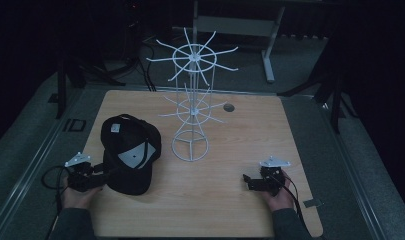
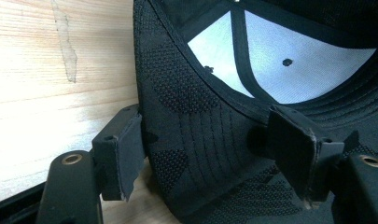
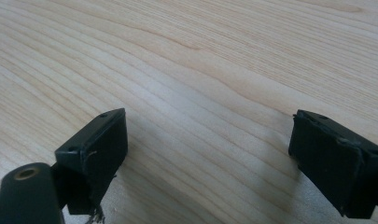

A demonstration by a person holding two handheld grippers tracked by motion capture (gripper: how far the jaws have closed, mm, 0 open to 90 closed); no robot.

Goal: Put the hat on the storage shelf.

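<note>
A black cap [image 1: 130, 155] lies upside down on the left of the wooden table [image 1: 230, 145], its pale lining facing up. My left gripper [image 1: 106, 176] reaches into its near edge. In the left gripper view the jaws stand wide around the cap's brim [image 2: 191, 116]. The left pad [image 2: 128, 149] sits at the brim's edge and the right pad [image 2: 289, 149] over its inner side, with no squeeze showing on the fabric. My left gripper [image 2: 205, 140] is open. My right gripper [image 1: 247, 181] rests near the front right, open [image 3: 207, 144] over bare wood with nothing between its jaws.
A white wire rack [image 1: 191, 110] with spoke-like hooks on two tiers stands on a ring base at the table's middle, just right of the cap. A small round grommet [image 1: 228, 107] sits in the tabletop behind it. Dark stands and a desk frame [image 1: 267, 45] are beyond the far edge.
</note>
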